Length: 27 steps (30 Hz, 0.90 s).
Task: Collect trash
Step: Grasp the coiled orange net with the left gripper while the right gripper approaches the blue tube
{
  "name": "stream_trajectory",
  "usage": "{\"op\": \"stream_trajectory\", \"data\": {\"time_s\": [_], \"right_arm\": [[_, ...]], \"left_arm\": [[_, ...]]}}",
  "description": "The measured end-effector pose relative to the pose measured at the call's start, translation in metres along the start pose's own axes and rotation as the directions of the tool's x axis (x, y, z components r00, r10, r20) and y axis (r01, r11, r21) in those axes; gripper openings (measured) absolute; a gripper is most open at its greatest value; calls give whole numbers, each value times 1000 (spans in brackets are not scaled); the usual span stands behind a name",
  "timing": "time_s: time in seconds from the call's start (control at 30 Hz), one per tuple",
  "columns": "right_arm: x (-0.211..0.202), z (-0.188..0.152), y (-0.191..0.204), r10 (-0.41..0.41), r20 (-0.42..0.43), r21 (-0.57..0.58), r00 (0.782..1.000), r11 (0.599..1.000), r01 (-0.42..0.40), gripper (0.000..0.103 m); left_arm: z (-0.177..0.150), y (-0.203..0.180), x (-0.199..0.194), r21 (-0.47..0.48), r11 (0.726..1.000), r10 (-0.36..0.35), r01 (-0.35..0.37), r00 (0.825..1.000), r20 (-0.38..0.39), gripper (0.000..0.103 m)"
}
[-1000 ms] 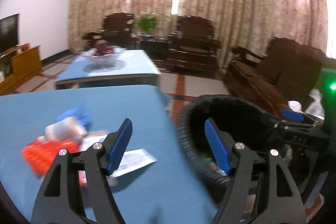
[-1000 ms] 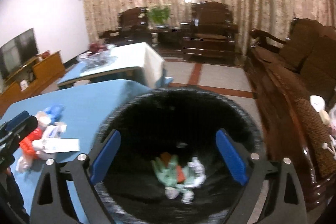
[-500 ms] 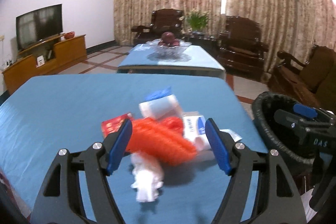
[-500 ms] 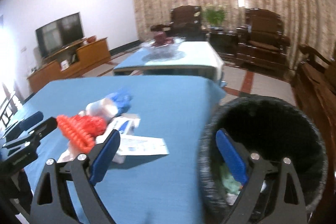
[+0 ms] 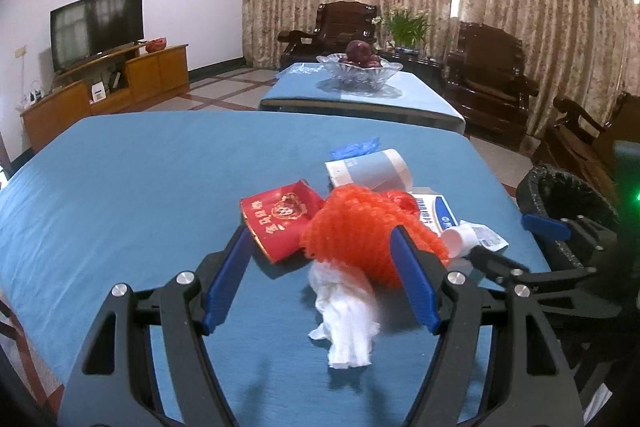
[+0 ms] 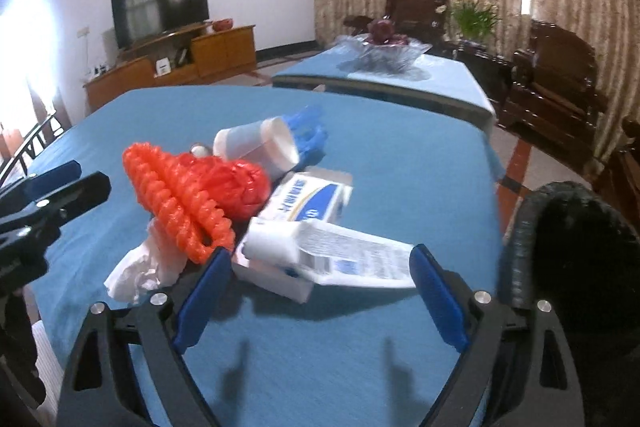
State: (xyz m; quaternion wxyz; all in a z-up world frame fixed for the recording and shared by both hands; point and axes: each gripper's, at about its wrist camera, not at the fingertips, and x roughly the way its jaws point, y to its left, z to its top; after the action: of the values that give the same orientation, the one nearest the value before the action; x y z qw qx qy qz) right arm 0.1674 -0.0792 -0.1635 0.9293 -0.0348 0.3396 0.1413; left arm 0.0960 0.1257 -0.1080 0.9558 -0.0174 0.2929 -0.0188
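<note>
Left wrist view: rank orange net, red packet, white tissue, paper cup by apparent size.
1. orange net, clearly largest.
2. red packet, white tissue and paper cup look much alike; the tissue lies nearest the camera, the cup farthest and partly hidden by the net, so no ranking among them.

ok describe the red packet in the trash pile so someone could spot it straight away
On the big blue table, find the trash pile near the bin-side edge. The red packet lies flat at the pile's left, beside the orange foam net. It is the only flat red piece with gold characters.
</note>
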Motion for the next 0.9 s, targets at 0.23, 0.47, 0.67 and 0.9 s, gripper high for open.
{"op": "stream_trajectory", "data": {"time_s": [0.23,0.47,0.67,0.9], "right_arm": [[32,-4,9,19,-66,-40,998,999,-22,81],[31,-2,4,101,-60,-43,993,994,-104,58],[22,1,4,102,-60,-80,993,991,-107,42],[6,-17,-1,96,-81,-97,992,990,-103,41]], "left_arm": [[0,6,5,-7,1000,6,-6,1000,0,69],[-4,5,15,-16,1000,-6,6,1000,-15,69],[-5,-5,23,-10,999,-37,37,999,-24,69],[1,-22,31,0,996,-87,87,996,-24,70]]}}
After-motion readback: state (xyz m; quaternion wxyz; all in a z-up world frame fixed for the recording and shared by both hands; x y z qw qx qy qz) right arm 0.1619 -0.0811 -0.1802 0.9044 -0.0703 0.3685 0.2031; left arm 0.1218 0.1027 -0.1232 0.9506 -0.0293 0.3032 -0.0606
